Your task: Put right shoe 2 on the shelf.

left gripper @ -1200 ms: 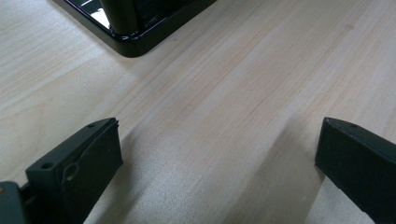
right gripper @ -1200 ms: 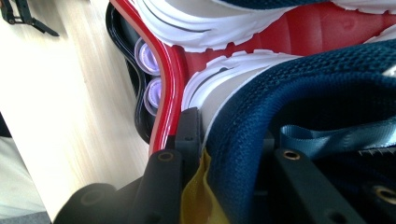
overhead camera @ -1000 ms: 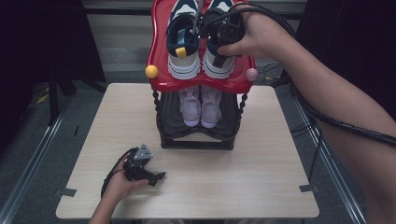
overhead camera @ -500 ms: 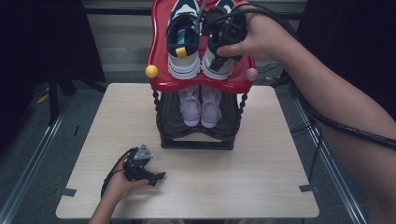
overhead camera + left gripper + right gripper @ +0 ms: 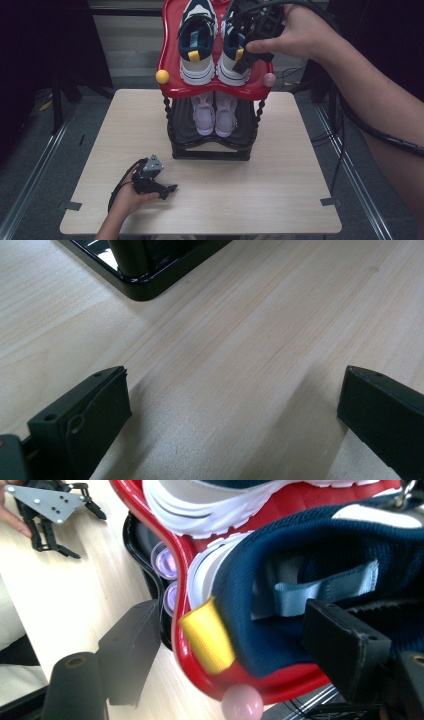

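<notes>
I have my right hand-held gripper up at the far side, at the heel of the right blue and white shoe. That shoe sits on the red top tray of the shoe rack, on the right side of the tray, just beside its twin, the left blue and white shoe. My right jaws have just been opening, and now they stand apart. In the right gripper view the shoe's heel with its yellow tab lies between the two jaws, one jaw outside the tray rim and one over the shoe's opening, and I cannot see them pressing on it. A pink ball sits at the tray's near right corner and a yellow ball at its near left corner. Under the tray, a pair of light purple shoes stands on the black lower shelf. My left hand-held gripper rests on the worktop at the near left, well apart from the rack, with its jaws wide apart and nothing between them.
</notes>
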The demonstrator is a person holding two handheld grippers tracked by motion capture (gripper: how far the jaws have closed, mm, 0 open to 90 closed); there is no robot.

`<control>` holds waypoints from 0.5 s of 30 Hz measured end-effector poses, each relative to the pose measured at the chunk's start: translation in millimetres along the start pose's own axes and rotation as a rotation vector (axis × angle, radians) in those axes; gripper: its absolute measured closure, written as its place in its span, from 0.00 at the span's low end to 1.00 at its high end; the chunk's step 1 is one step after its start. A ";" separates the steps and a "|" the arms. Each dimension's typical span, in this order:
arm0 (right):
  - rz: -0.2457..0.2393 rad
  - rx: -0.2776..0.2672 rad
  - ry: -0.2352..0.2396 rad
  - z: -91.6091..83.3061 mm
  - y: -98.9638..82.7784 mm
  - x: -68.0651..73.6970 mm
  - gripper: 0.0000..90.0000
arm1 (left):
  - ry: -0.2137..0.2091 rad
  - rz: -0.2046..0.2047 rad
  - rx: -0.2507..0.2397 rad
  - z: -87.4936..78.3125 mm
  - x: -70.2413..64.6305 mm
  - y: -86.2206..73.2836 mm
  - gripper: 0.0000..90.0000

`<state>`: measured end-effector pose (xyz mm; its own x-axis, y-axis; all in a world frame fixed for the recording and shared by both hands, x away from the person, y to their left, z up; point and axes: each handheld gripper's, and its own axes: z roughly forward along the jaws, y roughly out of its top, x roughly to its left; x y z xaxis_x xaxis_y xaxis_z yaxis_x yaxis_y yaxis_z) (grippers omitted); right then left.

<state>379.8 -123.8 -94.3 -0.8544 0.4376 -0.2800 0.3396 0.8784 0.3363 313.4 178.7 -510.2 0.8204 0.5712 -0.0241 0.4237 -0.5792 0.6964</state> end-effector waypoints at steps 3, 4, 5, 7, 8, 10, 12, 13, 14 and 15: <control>0.006 0.002 0.007 -4.5 -3.7 0.5 0.22 | -0.003 -0.003 -0.001 0.2 0.0 0.0 0.00; 0.001 0.002 0.007 -5.7 -4.6 0.0 0.21 | -0.001 -0.002 -0.001 0.2 -0.1 0.0 0.00; 0.006 0.007 0.010 -7.7 -6.1 -0.1 0.19 | -0.003 -0.003 -0.001 0.2 0.0 0.0 0.00; -0.004 0.012 0.017 -10.0 -8.9 -0.9 0.17 | -0.001 -0.002 -0.002 0.4 0.0 0.0 0.00; -0.003 0.019 0.011 -12.1 -10.4 -0.6 0.17 | -0.001 -0.001 -0.002 0.4 0.0 0.1 0.00; -0.002 0.018 0.009 -15.1 -13.2 -1.0 0.16 | -0.002 -0.001 -0.003 0.5 0.1 0.1 0.00; -0.003 0.019 0.009 -18.6 -16.5 -1.5 0.16 | -0.002 -0.001 -0.003 0.5 0.2 0.2 0.00; 0.002 0.022 0.006 -20.4 -18.7 -0.8 0.16 | 0.000 0.002 -0.003 0.4 0.4 0.3 0.00; -0.002 0.023 0.008 -20.8 -20.3 -0.9 0.16 | -0.002 -0.001 -0.003 0.5 0.2 0.2 0.00; 0.002 0.032 0.008 -21.5 -22.8 -0.3 0.16 | -0.002 -0.001 -0.003 0.5 0.2 0.2 0.00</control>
<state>363.9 -148.1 -82.5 -0.8570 0.4378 -0.2718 0.3536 0.8833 0.3078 313.9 178.4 -510.4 0.8208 0.5707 -0.0256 0.4229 -0.5770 0.6987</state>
